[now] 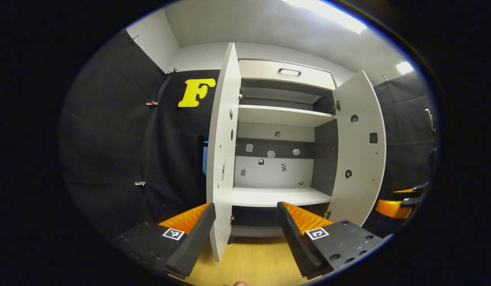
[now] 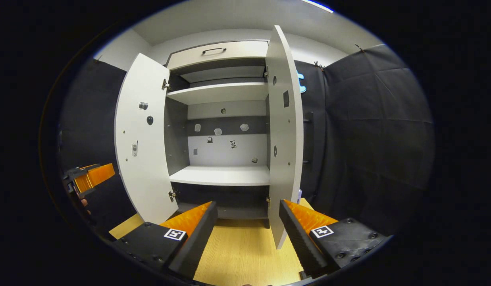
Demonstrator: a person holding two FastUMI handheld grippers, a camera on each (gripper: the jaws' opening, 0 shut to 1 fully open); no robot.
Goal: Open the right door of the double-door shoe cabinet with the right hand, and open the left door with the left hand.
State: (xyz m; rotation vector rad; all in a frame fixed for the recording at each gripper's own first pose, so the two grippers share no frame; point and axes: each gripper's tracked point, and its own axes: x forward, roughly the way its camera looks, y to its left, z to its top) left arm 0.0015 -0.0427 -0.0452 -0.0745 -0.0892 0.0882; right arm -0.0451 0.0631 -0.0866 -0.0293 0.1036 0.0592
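Observation:
The white shoe cabinet [image 1: 277, 115] stands in front of me with both doors swung wide, showing its bare shelves. In the left gripper view the left door [image 1: 221, 159] is seen edge-on, and its lower edge sits between the fingers of my open left gripper [image 1: 245, 206], close to the left finger. The right door [image 1: 358, 151] stands open farther right. In the right gripper view the right door [image 2: 285, 139] hangs just ahead of my open right gripper [image 2: 248, 204], its bottom corner near the right finger. The left door [image 2: 144, 143] faces me at the left.
A drawer with a dark handle [image 1: 289, 71] tops the cabinet. Light wooden floor [image 1: 253, 262] runs under both grippers. Black cloth walls [image 2: 368, 131] close in on either side. The other gripper shows at the far right [image 1: 400, 202] and, in the right gripper view, at the far left [image 2: 88, 176].

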